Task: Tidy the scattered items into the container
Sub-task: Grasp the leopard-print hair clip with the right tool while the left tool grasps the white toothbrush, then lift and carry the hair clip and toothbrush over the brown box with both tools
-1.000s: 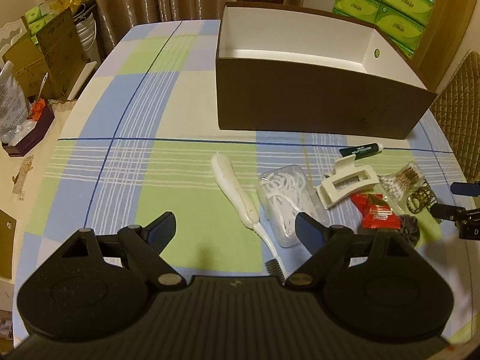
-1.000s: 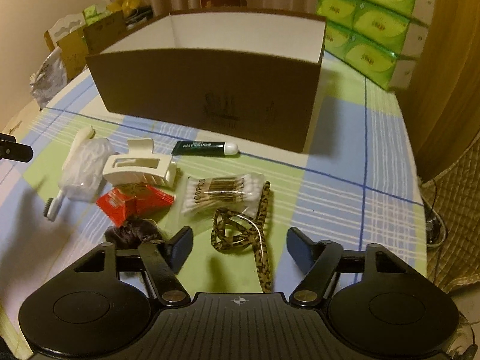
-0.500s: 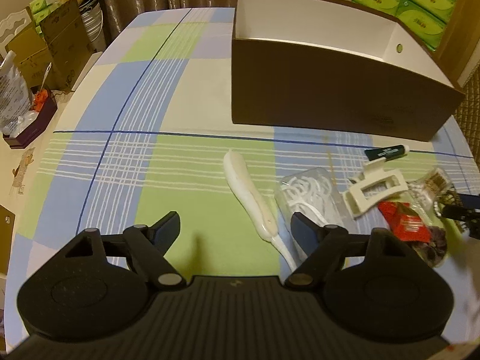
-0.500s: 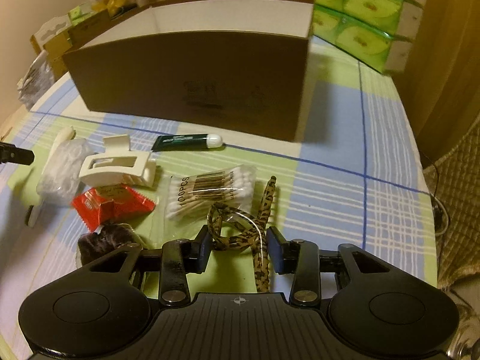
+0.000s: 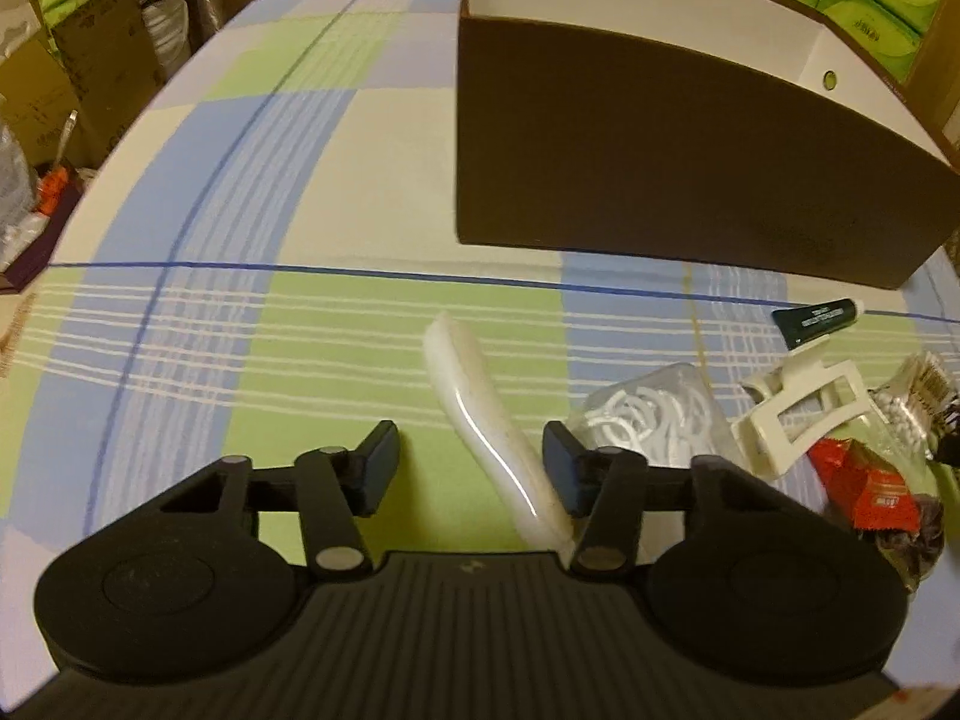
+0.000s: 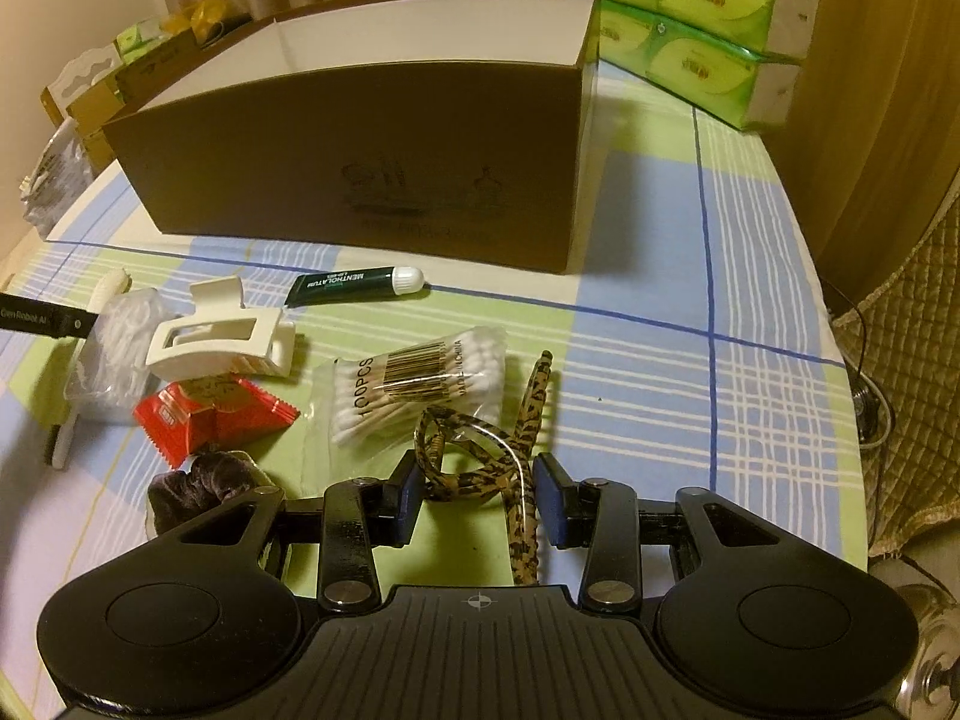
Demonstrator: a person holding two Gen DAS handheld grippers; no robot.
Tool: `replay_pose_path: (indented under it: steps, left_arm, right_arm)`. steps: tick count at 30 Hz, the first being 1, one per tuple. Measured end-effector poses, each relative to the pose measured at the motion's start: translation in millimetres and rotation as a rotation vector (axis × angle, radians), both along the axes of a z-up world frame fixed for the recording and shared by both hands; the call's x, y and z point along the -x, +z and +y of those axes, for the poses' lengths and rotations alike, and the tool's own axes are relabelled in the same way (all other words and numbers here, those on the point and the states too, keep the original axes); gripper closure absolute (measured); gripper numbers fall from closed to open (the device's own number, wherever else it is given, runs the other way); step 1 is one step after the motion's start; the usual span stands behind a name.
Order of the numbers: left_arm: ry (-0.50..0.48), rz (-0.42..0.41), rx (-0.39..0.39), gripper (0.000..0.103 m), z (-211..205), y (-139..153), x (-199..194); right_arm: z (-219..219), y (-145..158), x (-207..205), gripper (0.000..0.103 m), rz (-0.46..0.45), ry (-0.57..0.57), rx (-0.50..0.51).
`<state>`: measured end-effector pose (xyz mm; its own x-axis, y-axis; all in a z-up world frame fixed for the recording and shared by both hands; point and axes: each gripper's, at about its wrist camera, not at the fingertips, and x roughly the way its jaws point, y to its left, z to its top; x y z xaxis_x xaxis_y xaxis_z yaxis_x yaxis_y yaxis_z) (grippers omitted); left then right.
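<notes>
A brown box with white inside (image 5: 690, 144) (image 6: 372, 162) stands at the back of the checked tablecloth. My left gripper (image 5: 471, 468) is open, its fingers either side of a white toothbrush handle (image 5: 480, 414). My right gripper (image 6: 477, 495) is shut on a leopard-print hairband (image 6: 480, 456). Beside it lie a cotton swab pack (image 6: 414, 384), a white hair claw (image 6: 222, 339), a red snack packet (image 6: 210, 414), a green tube (image 6: 354, 285), a dark scrunchie (image 6: 204, 480) and a bag of floss picks (image 5: 654, 408).
Green tissue packs (image 6: 702, 24) are stacked behind the box at the right. Cardboard boxes and bags (image 5: 66, 90) stand off the table's left edge. A chair back (image 6: 912, 312) is at the right edge.
My right gripper closed on the leopard-print hairband. My left gripper moved forward and lower, so the toothbrush handle now lies between its open fingers.
</notes>
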<state>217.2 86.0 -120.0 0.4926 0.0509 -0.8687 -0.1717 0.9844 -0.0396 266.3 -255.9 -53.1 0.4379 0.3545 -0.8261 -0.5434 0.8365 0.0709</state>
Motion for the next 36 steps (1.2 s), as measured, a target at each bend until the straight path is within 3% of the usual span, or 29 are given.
replay_pose_path:
  steps: [6, 10, 21, 24, 27, 36]
  left_arm:
    - [-0.120, -0.020, 0.016, 0.086, -6, -1, 13]
    - [-0.168, -0.008, 0.013, 0.087, -5, 0, 27]
    - [-0.174, 0.015, -0.053, 0.079, -12, 0, 32]
    - [-0.181, 0.016, -0.062, 0.087, -14, 0, 34]
    - [-0.194, 0.028, -0.088, 0.087, -19, 2, 37]
    - [-0.135, 0.007, -0.017, 0.087, -14, 21, 62]
  right_arm:
    - [0, 0, 1, 0.066, -0.004, 0.005, 0.009]
    - [2, -1, 2, 0.066, -0.009, 0.021, 0.018]
    - [2, -6, 2, 0.066, -0.018, 0.020, 0.012]
    - [2, -4, 4, 0.066, -0.008, 0.026, 0.025]
    - [2, -2, 10, 0.066, -0.006, 0.034, 0.038]
    - [-8, 23, 29, 0.066, -0.011, 0.038, -0.019]
